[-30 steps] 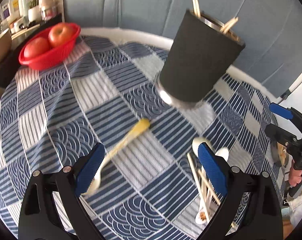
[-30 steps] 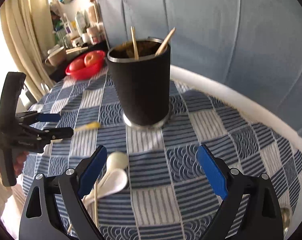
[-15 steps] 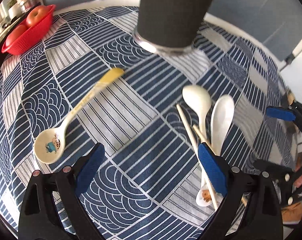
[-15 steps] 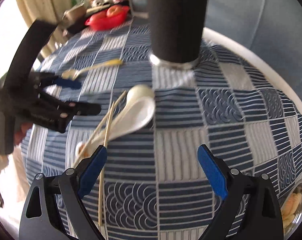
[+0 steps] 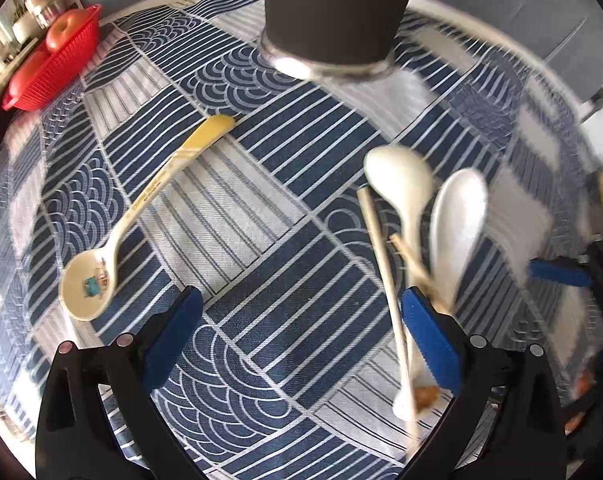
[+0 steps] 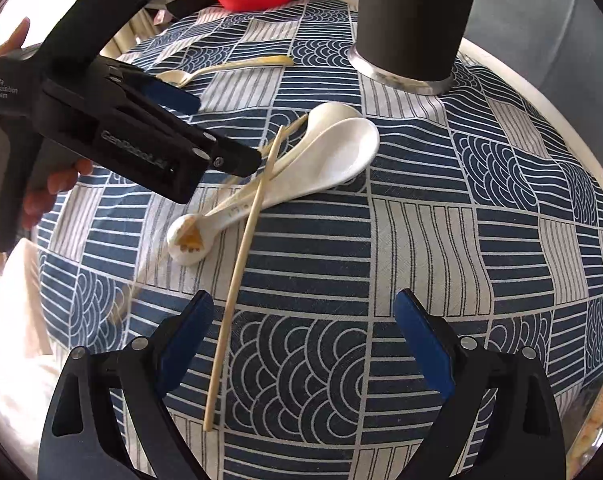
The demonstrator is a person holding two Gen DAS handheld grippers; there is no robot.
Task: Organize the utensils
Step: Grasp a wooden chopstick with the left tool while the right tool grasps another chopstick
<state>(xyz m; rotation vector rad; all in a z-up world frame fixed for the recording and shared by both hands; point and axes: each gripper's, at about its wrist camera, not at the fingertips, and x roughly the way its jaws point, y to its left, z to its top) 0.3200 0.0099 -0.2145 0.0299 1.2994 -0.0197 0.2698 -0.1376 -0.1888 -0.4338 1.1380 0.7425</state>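
Observation:
A tall black holder cup (image 5: 333, 16) stands at the far side of the patterned tablecloth; it also shows in the right wrist view (image 6: 413, 20). A yellow-handled spoon (image 5: 141, 208) lies left of centre. Two white ceramic spoons (image 5: 405, 192) and wooden chopsticks (image 5: 385, 272) lie crossed at the right; they also show in the right wrist view, spoons (image 6: 321, 156) and a chopstick (image 6: 237, 268). My left gripper (image 5: 297, 332) is open and empty, low over the cloth, its right finger beside the chopsticks. My right gripper (image 6: 301, 344) is open and empty, just short of the pile.
A red basket (image 5: 49, 68) with apples sits at the far left edge. The left gripper's body (image 6: 113, 120) and hand fill the left of the right wrist view, over the pile's end. The white table rim (image 6: 541, 108) curves at the right.
Both grippers have dropped lower and moved in toward the spoons and chopsticks. The holder cup has slid up out of both views. Nothing has been picked up.

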